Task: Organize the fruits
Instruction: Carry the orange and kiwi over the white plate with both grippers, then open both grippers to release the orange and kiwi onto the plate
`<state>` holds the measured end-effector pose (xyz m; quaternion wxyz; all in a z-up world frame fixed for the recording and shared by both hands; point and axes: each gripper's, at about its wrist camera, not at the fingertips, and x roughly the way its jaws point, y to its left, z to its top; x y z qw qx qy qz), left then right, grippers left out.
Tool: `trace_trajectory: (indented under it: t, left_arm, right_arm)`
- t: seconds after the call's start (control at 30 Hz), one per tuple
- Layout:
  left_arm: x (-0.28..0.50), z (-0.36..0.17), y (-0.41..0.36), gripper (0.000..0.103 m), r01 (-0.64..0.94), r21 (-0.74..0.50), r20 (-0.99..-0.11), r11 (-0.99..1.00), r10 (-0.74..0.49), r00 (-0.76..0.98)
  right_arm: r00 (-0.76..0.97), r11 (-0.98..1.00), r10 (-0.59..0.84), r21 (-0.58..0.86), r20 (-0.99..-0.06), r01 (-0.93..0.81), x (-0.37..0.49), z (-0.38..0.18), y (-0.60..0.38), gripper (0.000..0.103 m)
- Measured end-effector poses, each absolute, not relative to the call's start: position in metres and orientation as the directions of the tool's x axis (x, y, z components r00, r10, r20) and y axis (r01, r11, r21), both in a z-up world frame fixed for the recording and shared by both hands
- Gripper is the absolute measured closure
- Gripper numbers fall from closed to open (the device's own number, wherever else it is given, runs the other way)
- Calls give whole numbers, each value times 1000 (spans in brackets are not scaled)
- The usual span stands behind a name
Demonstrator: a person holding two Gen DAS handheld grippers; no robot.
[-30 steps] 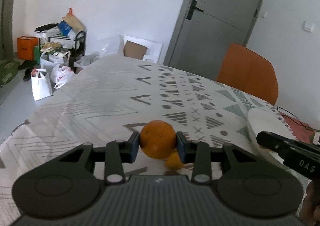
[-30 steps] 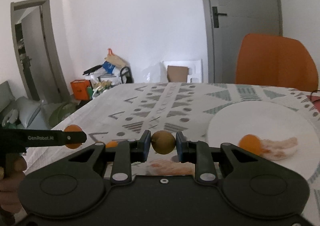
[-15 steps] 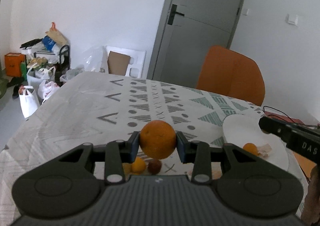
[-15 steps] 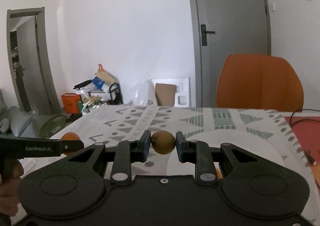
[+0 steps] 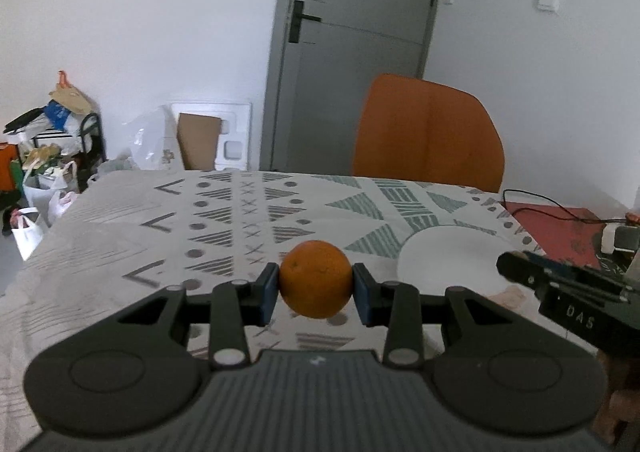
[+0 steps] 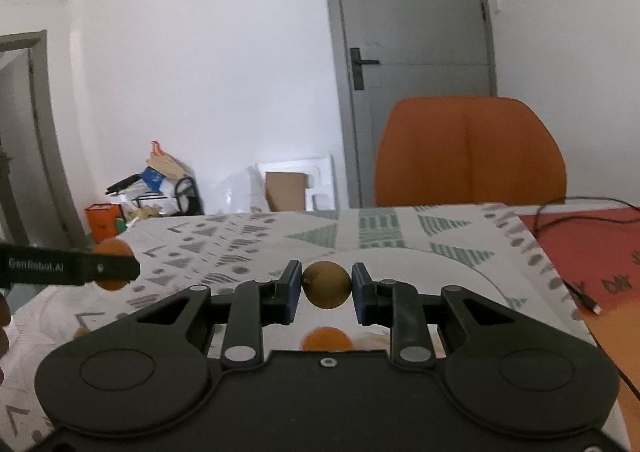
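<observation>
Plain white room with a grey door [image 5: 352, 64] at the back, an orange chair [image 5: 428, 132] pushed up to the far side, and a table [image 5: 120, 220] under a cloth printed with triangles and dots. Bags and a cardboard box are piled against the far left wall.

Both hands are loaded right now. The left gripper [image 5: 316, 294] has its fingers pinching an orange [image 5: 315, 278] from both sides, held up off the cloth. The right gripper [image 6: 326, 289] is clamped nearly closed on a small brownish round fruit [image 6: 326, 284], can't say what kind, also in the air. The white plate [image 5: 448, 264] sits to the right on the table, and the right one looks to be hanging over its near part.

Progress-wise I'd call it midway: two fruits picked up and in transit, neither set down. At least one small orange fruit [image 6: 327, 339] already seems to lie on the plate, peeking out just under the right fingers.

Hard to see: the gripper bodies block the near table in both views, so any fruit lying there is hidden. There's something pale next to that small orange fruit, too cut off to identify. The plate's right edge is covered by the other gripper in the left view.
</observation>
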<state>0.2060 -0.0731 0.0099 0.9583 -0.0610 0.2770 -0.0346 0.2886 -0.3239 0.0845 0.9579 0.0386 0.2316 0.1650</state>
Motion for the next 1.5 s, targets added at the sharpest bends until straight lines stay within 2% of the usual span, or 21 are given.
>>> trace_trajectory:
  t: [0.33,0.73,0.9,1.1,1.5]
  left_arm:
    - [234,1,-117,65,132,-115,-549,985,-174,818]
    - [260,-14,-145,65,169,-76,-585,983,-181,790]
    - [265,-18,-154,65,180,-72,-590,981,-188,785]
    - [269,-20,-159,65,182,-68,-600,981,-186,778]
    - [253,-4,-141,62,131,-42,-563,991,-131,816]
  right_arm:
    - [842,958,284,179,-458,-226,304,72,-348,78]
    - [814,961,265,206,-517,-182,317,56,-357,77]
    - [824,965,250,200,-508,-170,317,58,-359,68]
    - [816,962,246,235,-523,-139,319,59,-366,64]
    - [819,962,251,228,-515,-152,312,65,-359,54]
